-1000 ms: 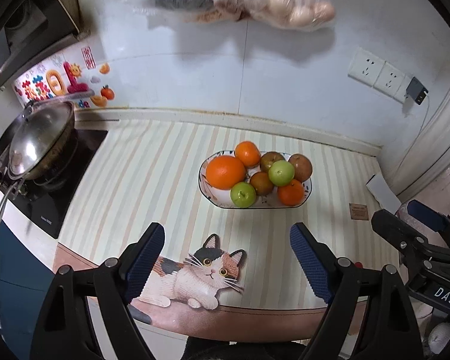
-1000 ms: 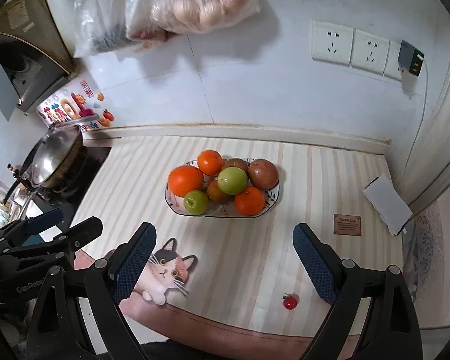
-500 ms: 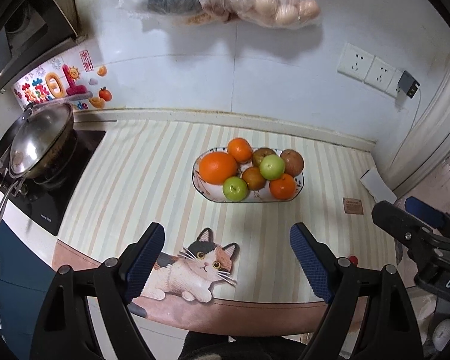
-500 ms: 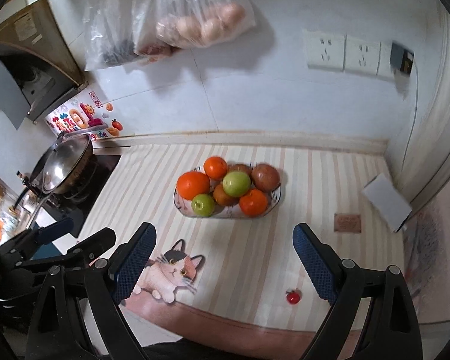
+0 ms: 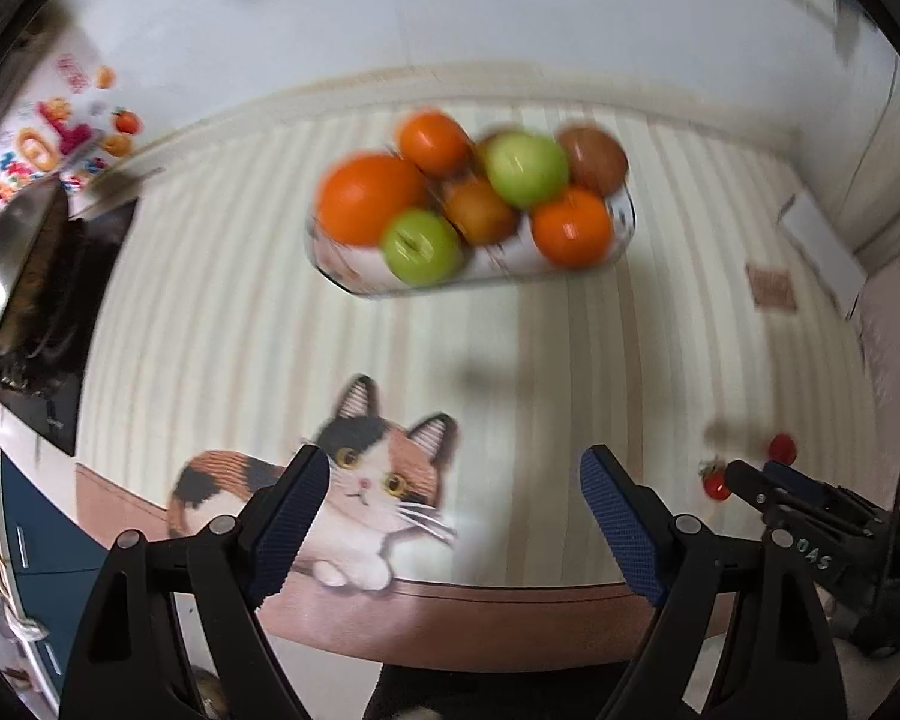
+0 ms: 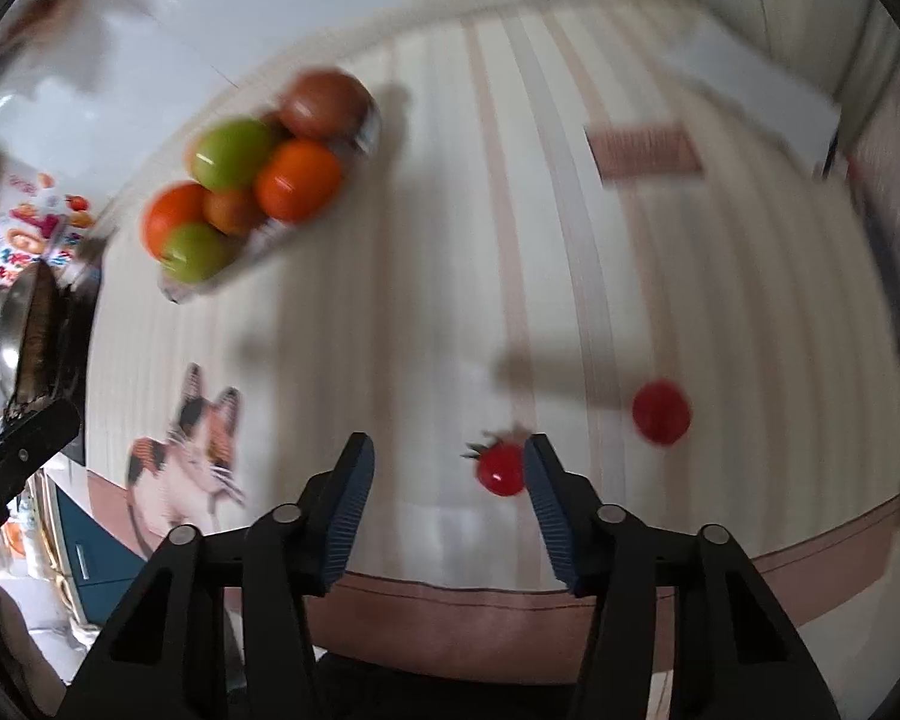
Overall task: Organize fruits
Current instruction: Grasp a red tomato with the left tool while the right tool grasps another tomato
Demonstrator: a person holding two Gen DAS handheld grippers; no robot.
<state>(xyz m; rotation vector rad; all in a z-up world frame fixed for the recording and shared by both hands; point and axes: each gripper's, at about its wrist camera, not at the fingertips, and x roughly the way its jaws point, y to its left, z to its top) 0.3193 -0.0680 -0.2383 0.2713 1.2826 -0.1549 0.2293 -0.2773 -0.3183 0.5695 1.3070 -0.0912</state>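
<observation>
A white bowl (image 5: 354,282) holds oranges, two green apples and brown fruits on the striped counter mat; the right wrist view shows the same bowl (image 6: 177,294) at upper left. Two cherry tomatoes lie near the counter's front right. My right gripper (image 6: 448,456) points down over the stemmed tomato (image 6: 499,468), which sits between the jaws beside the right finger. The jaws are closing and the left pad is still well clear of it. The other tomato (image 6: 661,411) lies outside to the right. My left gripper (image 5: 453,474) is open and empty above the cat picture.
A wok (image 5: 6,264) sits on a black cooktop (image 5: 60,324) at the left. A cat picture (image 5: 378,480) is printed on the mat near its brown front border (image 5: 450,600). A small brown card (image 5: 771,288) and white paper (image 5: 822,240) lie at right.
Both grippers have dropped toward the counter and the views have blurred. The right jaws have narrowed and now straddle a stemmed cherry tomato. A second tomato has come into view.
</observation>
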